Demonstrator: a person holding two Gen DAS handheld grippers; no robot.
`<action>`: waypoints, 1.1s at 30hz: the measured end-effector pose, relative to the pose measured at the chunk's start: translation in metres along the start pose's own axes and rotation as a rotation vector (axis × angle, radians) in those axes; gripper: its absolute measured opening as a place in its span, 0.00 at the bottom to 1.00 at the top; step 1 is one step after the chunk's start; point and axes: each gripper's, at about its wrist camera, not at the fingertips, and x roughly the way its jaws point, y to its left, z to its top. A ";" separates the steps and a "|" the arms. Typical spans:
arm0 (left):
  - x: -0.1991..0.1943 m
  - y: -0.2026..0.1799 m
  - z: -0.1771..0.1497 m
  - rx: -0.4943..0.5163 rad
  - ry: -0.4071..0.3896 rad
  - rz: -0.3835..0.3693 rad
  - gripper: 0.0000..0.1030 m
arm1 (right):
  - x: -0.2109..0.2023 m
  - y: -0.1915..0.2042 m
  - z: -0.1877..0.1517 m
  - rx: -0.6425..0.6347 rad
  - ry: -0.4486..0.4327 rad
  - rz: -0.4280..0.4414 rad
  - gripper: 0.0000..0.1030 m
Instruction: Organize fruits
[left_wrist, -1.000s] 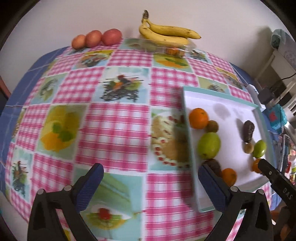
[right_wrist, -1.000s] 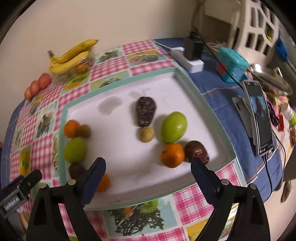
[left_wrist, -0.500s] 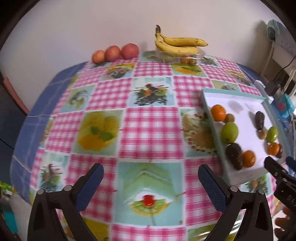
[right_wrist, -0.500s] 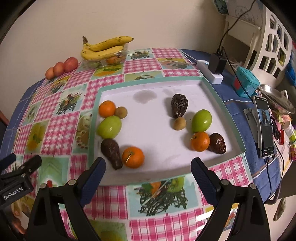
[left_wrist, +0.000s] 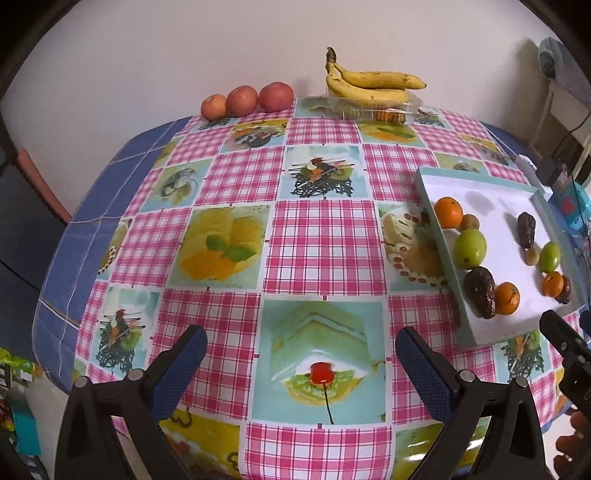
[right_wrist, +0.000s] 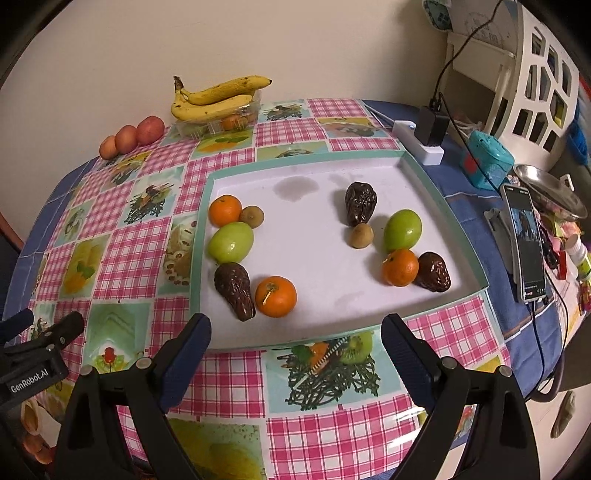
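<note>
In the right wrist view, three reddish apples (right_wrist: 131, 137) sit in a row at the upper left, against the wall, with a bunch of bananas (right_wrist: 216, 98) just right of them on a clear plastic box (right_wrist: 218, 123). At the lower left edge the left gripper (left_wrist: 301, 360) shows as a black tip; in its own view its jaws stand wide apart over the checked tablecloth (left_wrist: 240, 173), holding nothing. The white tray (right_wrist: 306, 325) fills the middle of the frame. Its left cluster holds an orange (right_wrist: 225, 209) touching a small brown fruit (right_wrist: 252, 216), a green fruit (right_wrist: 231, 242) below them, then a dark wrinkled fruit (right_wrist: 235, 290) beside a second orange (right_wrist: 276, 296). The right cluster has another dark fruit (right_wrist: 360, 202), a small brown one (right_wrist: 361, 235), a green one (right_wrist: 402, 230), an orange (right_wrist: 400, 267) and a dark fruit (right_wrist: 434, 271) touching it. The right gripper (right_wrist: 295, 338) hangs at the tray's near edge, jaws spread wide and empty. A phone (right_wrist: 524, 242) lies at the right.
</note>
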 end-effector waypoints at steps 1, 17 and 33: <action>0.000 -0.001 0.000 0.008 0.001 0.001 1.00 | 0.000 -0.001 0.000 0.003 0.001 0.003 0.91; 0.011 0.006 0.000 -0.010 0.059 -0.021 1.00 | 0.006 0.006 0.001 -0.043 0.018 -0.019 0.91; 0.013 0.012 0.000 -0.016 0.074 -0.022 1.00 | 0.006 0.010 0.001 -0.066 0.019 -0.028 0.91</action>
